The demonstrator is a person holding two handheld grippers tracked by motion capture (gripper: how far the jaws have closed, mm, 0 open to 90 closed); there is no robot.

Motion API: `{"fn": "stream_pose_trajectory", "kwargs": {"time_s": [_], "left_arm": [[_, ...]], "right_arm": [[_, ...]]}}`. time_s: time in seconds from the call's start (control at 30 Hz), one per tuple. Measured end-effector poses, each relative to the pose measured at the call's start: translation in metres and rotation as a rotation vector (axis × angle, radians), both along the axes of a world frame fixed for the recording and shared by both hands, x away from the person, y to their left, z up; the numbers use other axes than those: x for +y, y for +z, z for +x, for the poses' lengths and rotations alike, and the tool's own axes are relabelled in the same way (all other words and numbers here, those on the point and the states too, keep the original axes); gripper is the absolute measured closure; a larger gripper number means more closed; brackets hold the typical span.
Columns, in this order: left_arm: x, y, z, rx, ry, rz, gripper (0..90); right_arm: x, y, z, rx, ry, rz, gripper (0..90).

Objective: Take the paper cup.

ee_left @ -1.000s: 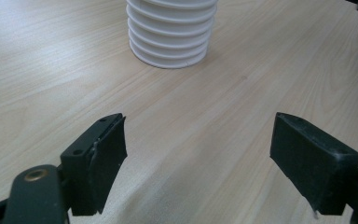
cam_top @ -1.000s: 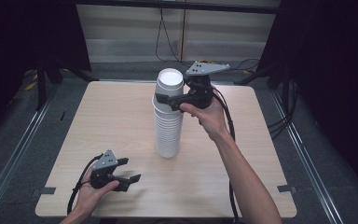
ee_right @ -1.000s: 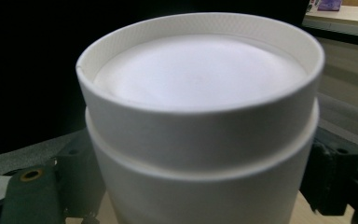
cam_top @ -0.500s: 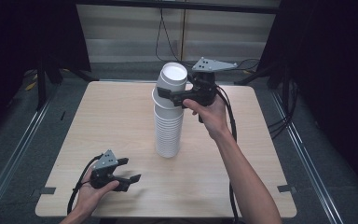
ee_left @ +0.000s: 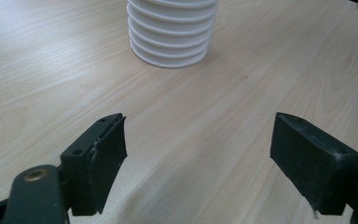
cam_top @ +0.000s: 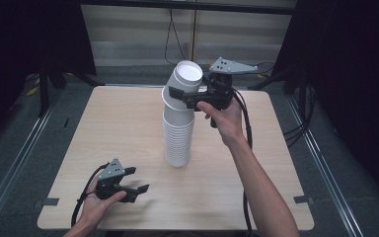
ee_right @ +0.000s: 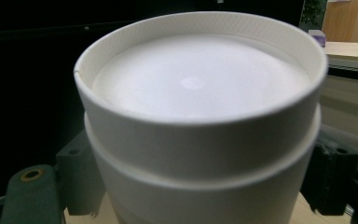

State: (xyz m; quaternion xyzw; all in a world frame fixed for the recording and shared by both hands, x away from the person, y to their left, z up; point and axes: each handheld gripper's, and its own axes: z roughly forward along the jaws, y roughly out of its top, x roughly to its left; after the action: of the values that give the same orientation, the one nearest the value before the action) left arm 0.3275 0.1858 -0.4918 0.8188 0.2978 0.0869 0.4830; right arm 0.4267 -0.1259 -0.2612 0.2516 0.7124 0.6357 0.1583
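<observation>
Nearest, in front of the stack of cups point(cam_top: 178, 138) and to its left: left gripper point(cam_top: 138, 179), resting in the left hand point(cam_top: 96, 202) low over the table point(cam_top: 103, 123). Jaws standing wide apart, with only bare wood between them. Well apart from the stack, not touching it. From the left gripper view, the same gripper point(ee_left: 200, 154) pointing toward the foot of the stack point(ee_left: 170, 32), with free table in between and nothing in the way.

Then the stack itself, about at the middle of the table: white paper cups, turned upside down, nested one over the other, with many ribbed rims along the side. Lower part upright, standing on the wood.

At the top of the stack: top cups point(cam_top: 185, 81) tilted away from the upright part, flat round bottom facing up and toward the camera. Right gripper point(cam_top: 180, 98) clamped on them from the right of the stack, one jaw on each side of the wall. From the right gripper view, two nested rims of the top cups point(ee_right: 200, 88) very close, with black pads of the gripper point(ee_right: 200, 177) pressed on both sides.

Right of the stack: right hand point(cam_top: 224, 118), forearm and black cable point(cam_top: 246, 128). Above the hand, grey plate point(cam_top: 232, 65).

Behind the stack: far table edge, then a pale wall panel point(cam_top: 138, 34) between dark curtains.
</observation>
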Motion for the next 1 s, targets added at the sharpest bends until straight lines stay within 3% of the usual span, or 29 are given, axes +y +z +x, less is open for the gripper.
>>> {"fn": "stream_pose_trajectory", "kwargs": {"time_s": [0.4,0.6,1.0], "left_arm": [[0.0,0.0,0.0,0.0,0.0,-0.002,18.2],[0.0,0.0,0.0,0.0,-0.001,-0.001,18.2],[-0.001,0.0,0.0,-0.002,-0.003,0.001,18.2]], "right_arm": [[-0.001,0.007,-0.002,-0.002,-0.018,0.034,17.3],[-0.007,0.01,-0.003,-0.016,-0.023,0.091,17.3],[-0.017,0.013,-0.011,-0.037,-0.025,0.127,17.2]]}}
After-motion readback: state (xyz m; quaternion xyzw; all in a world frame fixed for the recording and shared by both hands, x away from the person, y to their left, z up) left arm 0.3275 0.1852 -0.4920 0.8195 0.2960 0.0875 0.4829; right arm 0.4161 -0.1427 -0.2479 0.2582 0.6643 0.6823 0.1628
